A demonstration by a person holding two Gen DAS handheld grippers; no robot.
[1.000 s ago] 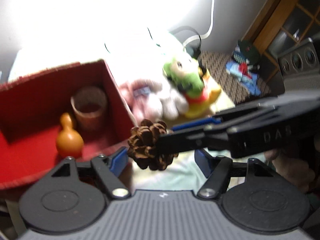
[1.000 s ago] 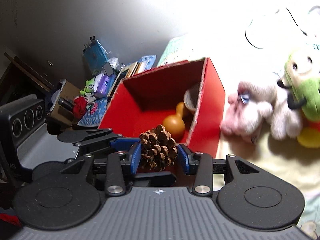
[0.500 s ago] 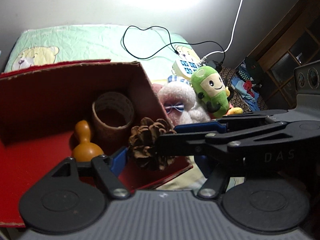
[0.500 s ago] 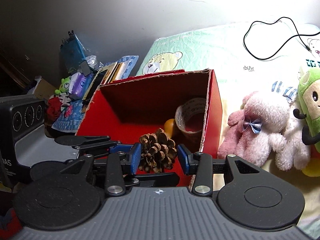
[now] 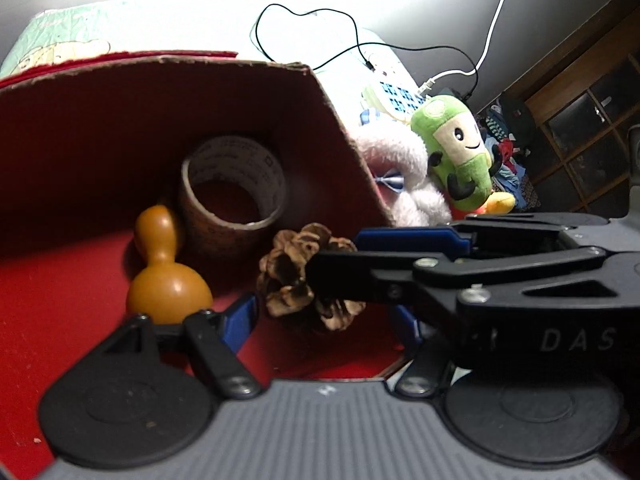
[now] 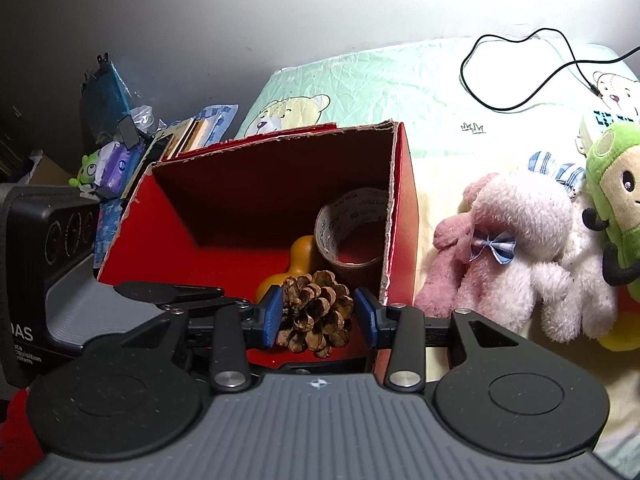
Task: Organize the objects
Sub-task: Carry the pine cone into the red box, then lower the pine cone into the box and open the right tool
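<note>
A red cardboard box [image 6: 404, 184] lies open on the bed; it also shows in the left wrist view [image 5: 100, 132]. Inside are a brown tape roll [image 6: 352, 236], [image 5: 236, 200] and an orange gourd [image 5: 164, 276], [image 6: 298, 262]. My right gripper [image 6: 320, 316] is shut on a brown pine cone [image 6: 314, 316] and holds it just inside the box's front right corner. In the left wrist view the right gripper [image 5: 344, 268] reaches in from the right with the pine cone [image 5: 304, 276]. My left gripper [image 5: 324, 320] is open and empty, below the cone.
A pink and white plush [image 6: 516, 248] and a green plush [image 6: 618, 200] lie right of the box. A black cable [image 6: 520, 76] and a power strip [image 5: 394, 96] rest on the bedsheet. Books and clutter [image 6: 160, 140] stand left of the box.
Both grippers have moved forward toward the box. The pine cone, held by the right gripper, went from in front of the box to inside its front right corner.
</note>
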